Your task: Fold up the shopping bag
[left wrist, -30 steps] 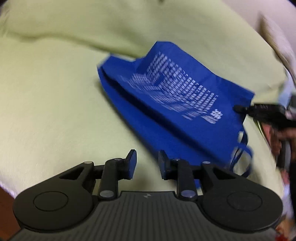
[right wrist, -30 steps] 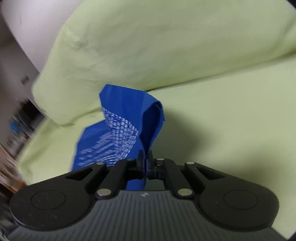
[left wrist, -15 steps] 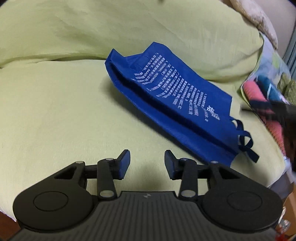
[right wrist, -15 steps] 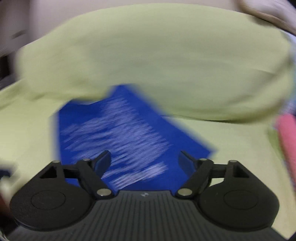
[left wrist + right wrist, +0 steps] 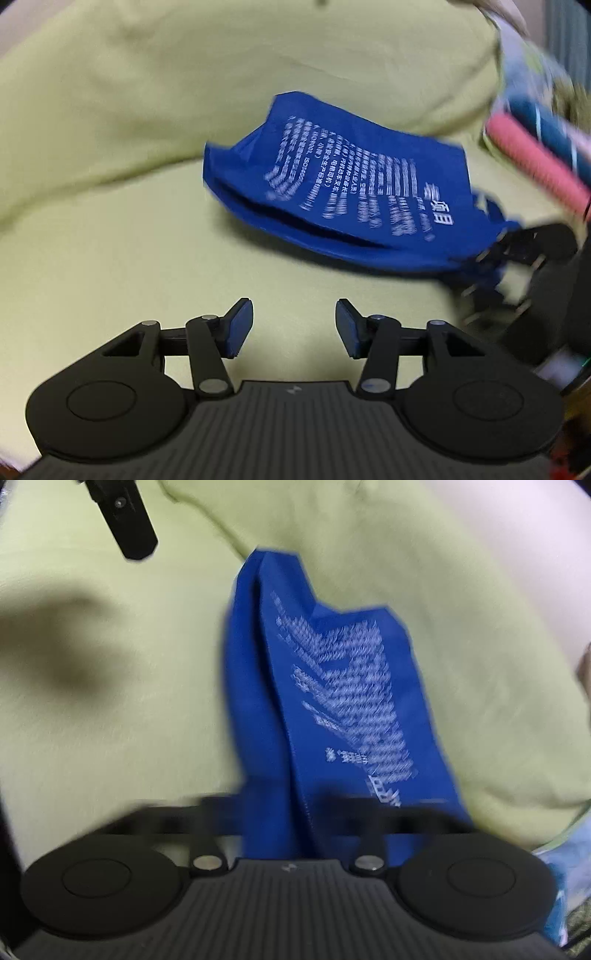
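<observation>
A blue shopping bag [image 5: 351, 184] with white print lies folded lengthwise on a pale green sofa seat [image 5: 110, 240]. My left gripper [image 5: 293, 314] hovers over bare cushion in front of the bag; its jaws are opening and nothing is between them. In the right wrist view the bag [image 5: 343, 686] runs from the back cushion down into my right gripper [image 5: 295, 812]. Its blurred jaws are closing on the bag's near end, and the fabric lies between them. The left wrist view shows the right gripper [image 5: 517, 251] at the bag's handle end.
The green back cushion [image 5: 221, 74] rises just behind the bag. A pink roll [image 5: 535, 162] and colourful items lie at the sofa's right end. The left gripper's black finger [image 5: 125, 520] shows at the upper left of the right wrist view.
The right gripper released the raised bag corner, swung round with its jaws wide, and now closes on the bag's handle end. The bag lies flatter. The left jaws have spread wider.
</observation>
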Motion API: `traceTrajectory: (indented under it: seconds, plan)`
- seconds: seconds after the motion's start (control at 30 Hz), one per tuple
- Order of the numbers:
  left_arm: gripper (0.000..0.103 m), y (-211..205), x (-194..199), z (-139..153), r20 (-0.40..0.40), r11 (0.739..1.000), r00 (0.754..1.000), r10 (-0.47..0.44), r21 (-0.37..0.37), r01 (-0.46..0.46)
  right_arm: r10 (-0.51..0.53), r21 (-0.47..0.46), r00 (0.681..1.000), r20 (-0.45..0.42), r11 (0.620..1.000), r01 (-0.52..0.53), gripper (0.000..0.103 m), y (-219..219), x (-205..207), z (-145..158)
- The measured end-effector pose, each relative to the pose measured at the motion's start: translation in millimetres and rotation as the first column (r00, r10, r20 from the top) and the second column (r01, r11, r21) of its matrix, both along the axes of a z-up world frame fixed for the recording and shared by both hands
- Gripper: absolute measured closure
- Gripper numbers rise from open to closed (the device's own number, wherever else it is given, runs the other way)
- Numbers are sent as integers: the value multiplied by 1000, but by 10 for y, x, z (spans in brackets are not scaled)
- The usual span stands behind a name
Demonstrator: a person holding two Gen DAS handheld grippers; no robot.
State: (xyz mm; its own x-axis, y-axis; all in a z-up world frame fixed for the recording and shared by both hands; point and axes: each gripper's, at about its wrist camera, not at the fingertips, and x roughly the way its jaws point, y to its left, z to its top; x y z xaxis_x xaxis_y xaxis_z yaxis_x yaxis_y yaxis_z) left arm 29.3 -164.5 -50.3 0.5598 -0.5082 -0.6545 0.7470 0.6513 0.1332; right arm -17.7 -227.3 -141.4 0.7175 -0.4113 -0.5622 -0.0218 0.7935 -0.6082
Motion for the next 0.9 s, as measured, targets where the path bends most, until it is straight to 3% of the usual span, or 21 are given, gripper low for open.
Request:
traceTrajectory:
  seconds: [0.07, 0.13, 0.2, 0.3, 0.4, 0.47, 0.53, 0.6, 0.67, 0.73, 0.8, 0.9]
  plan:
    - [49, -125, -94, 9, 131, 993, 988, -76, 105, 63, 21, -78, 999, -40, 997, -24, 97, -74, -141, 18]
    - [50, -252, -194, 34, 251, 971, 953, -169, 207, 118, 16, -136, 998, -64, 990, -24, 98, -234, -274, 26]
    - [49, -367, -277, 111, 328, 953, 912, -248, 251, 170, -8, -187, 997, -82, 982, -7, 98, -400, -457, 64]
    - [51, -523, -309, 284, 348, 948, 887, -303, 207, 242, -56, -235, 993, -102, 971, 31, 98, -595, -744, 174]
    - [60, -688, -237, 382, 293, 950, 905, -309, 136, 280, -103, -258, 988, -118, 964, 69, 98, -734, -1022, 279]
    - [76, -793, -159, 329, 222, 949, 924, -311, 126, 289, -120, -248, 981, -153, 966, 79, 96, -793, -1184, 321]
    - [85, -860, -103, 150, 164, 948, 939, -301, 162, 276, -118, -161, 978, -174, 983, 90, 80, -832, -1278, 397]
    - [85, -835, -94, -37, 142, 947, 949, -281, 200, 250, -114, 4, 980, -162, 993, 116, 74, -875, -1397, 598]
    - [82, -765, -132, -104, 142, 952, 954, -263, 201, 232, -110, 205, 987, -118, 970, 133, 74, -926, -1507, 863]
    - [80, -684, -155, -103, 137, 963, 962, -235, 167, 211, -114, 373, 993, -40, 920, 120, 74, -1041, -1490, 1130]
    - [80, -606, -154, -78, 127, 973, 971, -205, 131, 188, -93, 451, 995, 35, 890, 68, 74, -1119, -1268, 1362]
    - [80, -569, -132, -94, 111, 983, 980, -163, 105, 152, -4, 490, 990, 139, 869, -65, 74, -993, -754, 1604]
